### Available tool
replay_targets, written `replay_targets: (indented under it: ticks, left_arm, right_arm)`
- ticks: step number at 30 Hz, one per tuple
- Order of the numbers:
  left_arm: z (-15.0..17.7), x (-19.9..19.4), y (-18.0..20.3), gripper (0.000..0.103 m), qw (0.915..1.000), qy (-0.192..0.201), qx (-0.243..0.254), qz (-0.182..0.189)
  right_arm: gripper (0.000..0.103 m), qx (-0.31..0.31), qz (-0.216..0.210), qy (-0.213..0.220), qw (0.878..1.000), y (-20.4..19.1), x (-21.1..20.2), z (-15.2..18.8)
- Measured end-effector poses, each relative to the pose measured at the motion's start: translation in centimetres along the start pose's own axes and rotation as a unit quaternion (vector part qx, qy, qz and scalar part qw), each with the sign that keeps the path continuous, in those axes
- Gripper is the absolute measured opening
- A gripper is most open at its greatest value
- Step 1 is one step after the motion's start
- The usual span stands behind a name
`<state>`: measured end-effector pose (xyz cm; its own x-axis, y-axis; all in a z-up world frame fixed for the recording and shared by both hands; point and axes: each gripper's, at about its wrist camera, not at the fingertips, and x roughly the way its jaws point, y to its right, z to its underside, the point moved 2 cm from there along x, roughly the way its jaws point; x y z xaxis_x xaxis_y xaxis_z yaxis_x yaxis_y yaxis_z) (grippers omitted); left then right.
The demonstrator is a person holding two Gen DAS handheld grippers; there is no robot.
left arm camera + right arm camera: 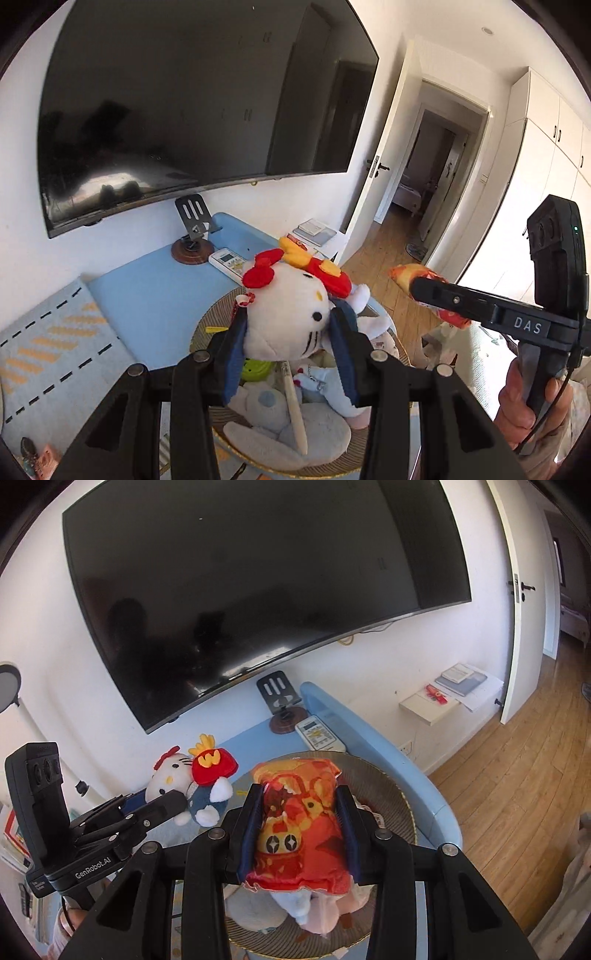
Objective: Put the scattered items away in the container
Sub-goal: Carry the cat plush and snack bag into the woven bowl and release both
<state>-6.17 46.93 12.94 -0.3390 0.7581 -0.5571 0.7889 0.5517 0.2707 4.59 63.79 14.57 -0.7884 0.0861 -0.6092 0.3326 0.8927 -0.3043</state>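
Both grippers clamp plush toys above the round woven basket (399, 786): the left gripper (288, 332) holds the white cat plush (288, 317), the right gripper (299, 812) the orange-red printed plush (295, 819). Dropped early, the cat could land at the basket's nine o'clock, outside.

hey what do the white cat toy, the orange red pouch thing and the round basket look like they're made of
White cat toy: plush fabric, fuzzy matte pile, soft dented shape between the left tongs.
Orange-red pouch: seems smooth printed cloth, padded, with a frilly stitched edge; it's pinched in the right tongs.
Round basket: probably woven straw or fibre, given fine ribbed concentric lines; exact material unclear.
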Motion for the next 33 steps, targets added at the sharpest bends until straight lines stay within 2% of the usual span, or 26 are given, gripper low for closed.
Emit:
replay_targets:
  ticks: [6,10,12,13,15,16,20,22,24,28,33]
  left_arm:
    - [1.5,6.8,-1.6,0.039,0.9982,-0.056,-0.023,-0.002]
    - [3.3,8.5,-3.1,0.040,0.9954,-0.080,-0.051,0.008]
    - [3.5,8.7,-3.6,0.041,0.9943,-0.084,-0.063,0.018]
    - [3.5,8.7,-3.8,0.043,0.9937,-0.088,-0.067,0.019]
    - [3.7,8.9,-4.3,0.058,0.9923,-0.098,-0.076,0.011]
    - [3.8,8.8,-4.6,0.061,0.9914,-0.101,-0.082,0.013]
    - [3.7,7.9,-4.8,0.073,0.9918,-0.096,-0.083,0.014]
    - [3.7,7.3,-4.8,0.073,0.9923,-0.093,-0.081,0.013]
    - [3.8,6.6,-4.8,0.073,0.9925,-0.089,-0.082,0.014]
    - [4.1,5.4,-4.6,0.073,0.9914,-0.086,-0.097,0.016]
    - [5.0,2.8,-3.9,0.073,0.9923,-0.082,-0.093,0.006]
  right_arm:
    - [0.039,0.046,0.006,-0.045,0.998,3.3,4.7,0.6]
    - [0.039,0.057,0.013,-0.085,0.995,4.1,8.0,2.2]
    - [0.040,0.052,0.036,-0.095,0.993,4.3,9.3,2.9]
    - [0.040,0.048,0.049,-0.101,0.993,4.4,9.8,3.2]
    - [0.043,0.048,0.068,-0.116,0.990,4.7,10.7,3.8]
    - [0.044,0.049,0.076,-0.119,0.989,5.0,10.8,3.9]
    - [0.047,0.058,0.077,-0.104,0.990,5.4,9.1,3.6]
    - [0.049,0.055,0.076,-0.084,0.992,5.1,7.7,3.3]
    - [0.061,0.047,0.078,-0.062,0.994,4.6,6.1,2.9]
    - [0.064,0.039,0.057,-0.028,0.997,3.4,3.3,2.5]
    - [0.068,0.018,0.013,-0.014,1.000,0.5,0.8,2.8]
